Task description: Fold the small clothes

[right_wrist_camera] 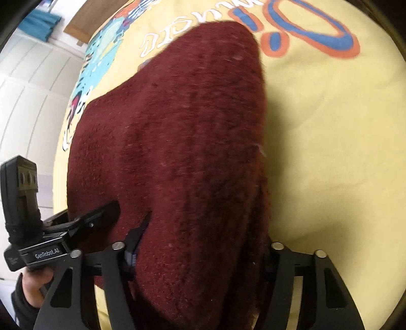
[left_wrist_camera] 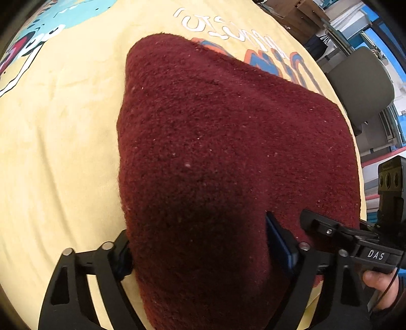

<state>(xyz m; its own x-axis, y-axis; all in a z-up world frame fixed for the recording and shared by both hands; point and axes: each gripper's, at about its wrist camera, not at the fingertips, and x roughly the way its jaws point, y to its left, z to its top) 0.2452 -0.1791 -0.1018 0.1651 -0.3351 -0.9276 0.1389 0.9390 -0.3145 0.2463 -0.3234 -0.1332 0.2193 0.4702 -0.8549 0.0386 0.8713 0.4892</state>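
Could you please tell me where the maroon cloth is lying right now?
The maroon cloth lies spread on the yellow printed sheet, filling the middle of both wrist views, its near edge between the fingers of the left gripper and the right gripper.

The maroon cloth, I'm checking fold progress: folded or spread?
Cannot tell: maroon cloth lies mostly flat on the yellow sheet, layers not visible.

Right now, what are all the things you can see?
fuzzy cloth: one, dark red, lying on the sheet, near edge between both grippers' fingers
bed sheet: one, pale yellow with cartoon prints and lettering, under the cloth
chair: one, grey, beyond the sheet's edge
curtain: one, teal, far corner
left gripper: one, black, closing around the cloth
right gripper: one, black, closing around the cloth
hands: two, each holding a gripper handle
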